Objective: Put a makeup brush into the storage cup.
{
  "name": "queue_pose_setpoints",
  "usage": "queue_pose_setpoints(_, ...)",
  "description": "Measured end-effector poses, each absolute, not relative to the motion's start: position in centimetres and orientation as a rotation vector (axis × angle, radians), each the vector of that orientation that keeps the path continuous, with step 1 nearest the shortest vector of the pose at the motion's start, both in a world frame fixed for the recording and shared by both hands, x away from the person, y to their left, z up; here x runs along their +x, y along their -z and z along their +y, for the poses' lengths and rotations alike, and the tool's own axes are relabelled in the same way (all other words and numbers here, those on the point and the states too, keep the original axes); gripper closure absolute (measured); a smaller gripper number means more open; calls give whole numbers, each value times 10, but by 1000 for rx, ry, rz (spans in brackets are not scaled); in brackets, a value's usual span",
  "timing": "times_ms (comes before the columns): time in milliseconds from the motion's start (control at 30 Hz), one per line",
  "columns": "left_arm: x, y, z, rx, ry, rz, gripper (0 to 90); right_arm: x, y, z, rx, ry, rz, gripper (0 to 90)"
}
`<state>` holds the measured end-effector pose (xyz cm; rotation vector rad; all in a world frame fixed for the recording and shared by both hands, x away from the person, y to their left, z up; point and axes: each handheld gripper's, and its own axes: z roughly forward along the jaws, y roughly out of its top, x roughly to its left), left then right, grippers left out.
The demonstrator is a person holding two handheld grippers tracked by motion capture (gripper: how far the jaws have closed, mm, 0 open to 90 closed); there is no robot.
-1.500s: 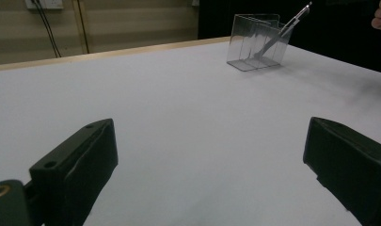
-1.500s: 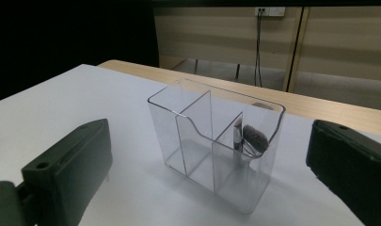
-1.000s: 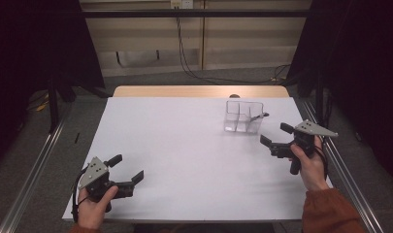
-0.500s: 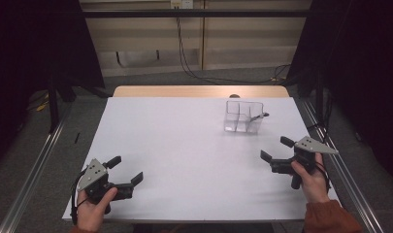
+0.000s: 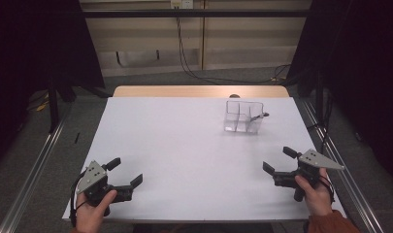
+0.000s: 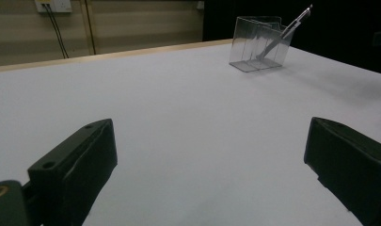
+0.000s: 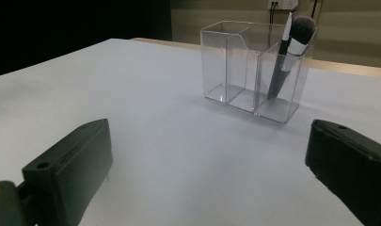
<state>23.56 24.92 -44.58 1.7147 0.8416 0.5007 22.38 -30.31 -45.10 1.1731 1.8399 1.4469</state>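
Note:
A clear plastic organizer (image 5: 243, 117) with three compartments stands upright on the white table (image 5: 184, 141), toward the far right. A makeup brush (image 7: 286, 52) leans in its right-hand compartment, bristles up; the organizer (image 7: 254, 63) is close ahead in the right gripper view and farther off (image 6: 257, 43) in the left gripper view. My left gripper (image 5: 125, 172) rests near the front left corner, open and holding nothing. My right gripper (image 5: 279, 160) sits near the front right edge, open and holding nothing, well short of the organizer.
Metal rails (image 5: 34, 165) run along both sides of the table. A wooden strip (image 5: 199, 91) borders the far edge, with cables (image 5: 194, 73) on the floor behind. Dark curtains flank the space.
My right gripper has drawn back from beside the organizer toward the front right edge of the table. The left gripper has stayed put.

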Motion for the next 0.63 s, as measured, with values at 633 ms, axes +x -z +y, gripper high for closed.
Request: queue_pose_setpoints(633,238,446,246,1730,-491,834,30,223,459,-302,1177,-1437,1860,8)
